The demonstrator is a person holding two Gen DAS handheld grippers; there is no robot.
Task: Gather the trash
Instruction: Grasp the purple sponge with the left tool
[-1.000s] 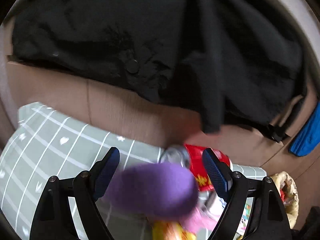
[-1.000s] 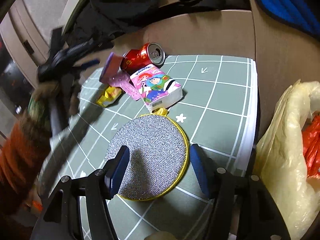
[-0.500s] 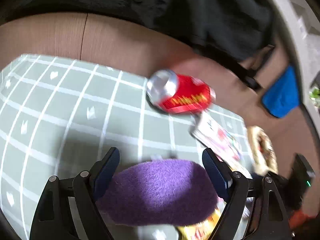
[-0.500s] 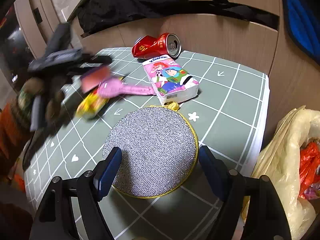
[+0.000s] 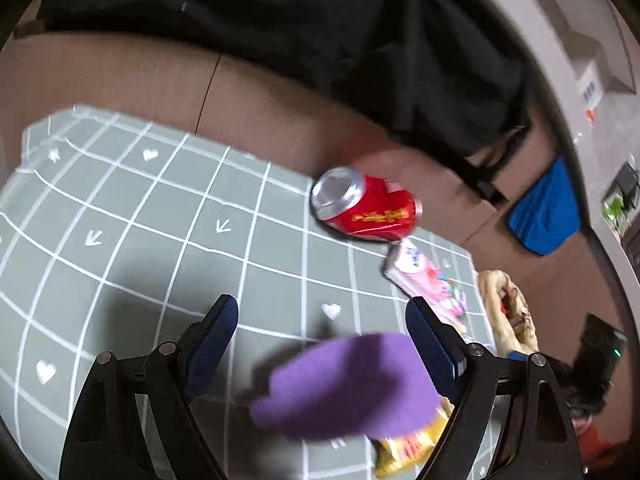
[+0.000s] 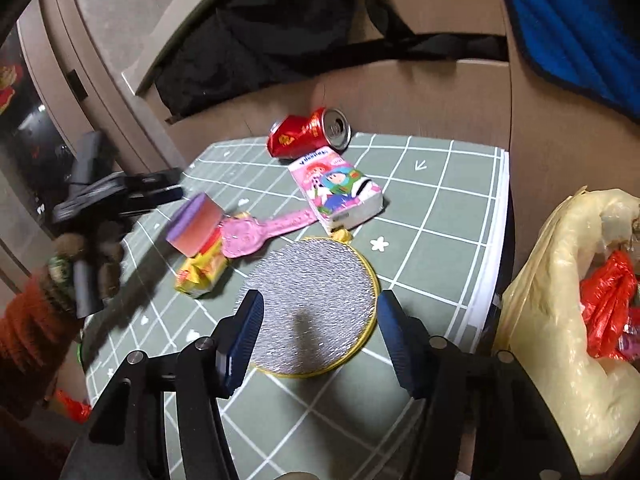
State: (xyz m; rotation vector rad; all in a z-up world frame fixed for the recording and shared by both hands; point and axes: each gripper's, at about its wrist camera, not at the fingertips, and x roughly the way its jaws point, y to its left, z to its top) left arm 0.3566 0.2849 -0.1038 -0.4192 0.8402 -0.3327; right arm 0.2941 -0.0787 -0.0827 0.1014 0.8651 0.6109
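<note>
purple sponge (image 5: 352, 384) released, left gripper (image 5: 322, 334) withdrawn

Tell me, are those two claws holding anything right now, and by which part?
Nothing, it seems. The left gripper is open; the purple sponge lies loose on a yellow wrapper. The right gripper hangs open, empty.

Can (image 6: 308, 133) behind tissue pack (image 6: 340, 190)

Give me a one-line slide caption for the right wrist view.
Right hand-held gripper open above a round scouring pad on the green grid mat, crushed red can beyond, trash bag alongside.
</note>
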